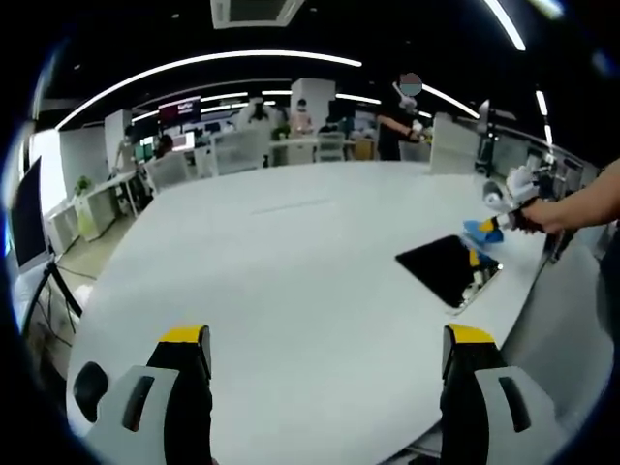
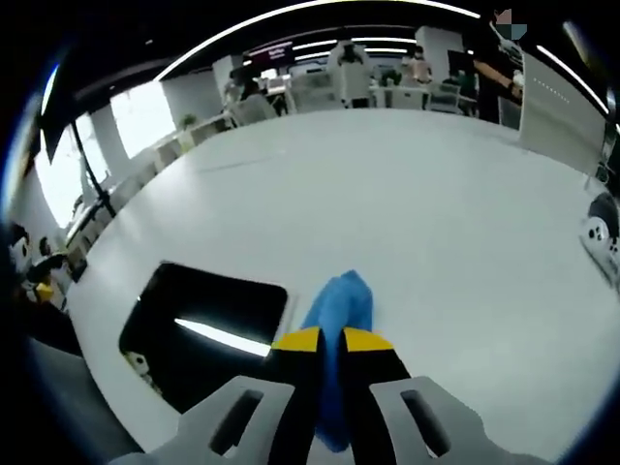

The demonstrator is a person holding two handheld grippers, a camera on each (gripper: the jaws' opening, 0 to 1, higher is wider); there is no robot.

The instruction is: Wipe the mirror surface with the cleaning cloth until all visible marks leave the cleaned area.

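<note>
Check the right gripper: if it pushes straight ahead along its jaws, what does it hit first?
Nothing new: the right gripper is already shut on the blue cloth, which sticks out ahead of its jaws. Beyond the cloth lies bare white table. The mirror sits off to the side, probably out of that line.

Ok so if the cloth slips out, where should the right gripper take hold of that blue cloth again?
Probably at the near end of the blue cloth, where the right gripper already pinches it. The cloth lies as a bunched ridge on the white table beside the mirror, so come from above with the jaws straddling the ridge.
</note>
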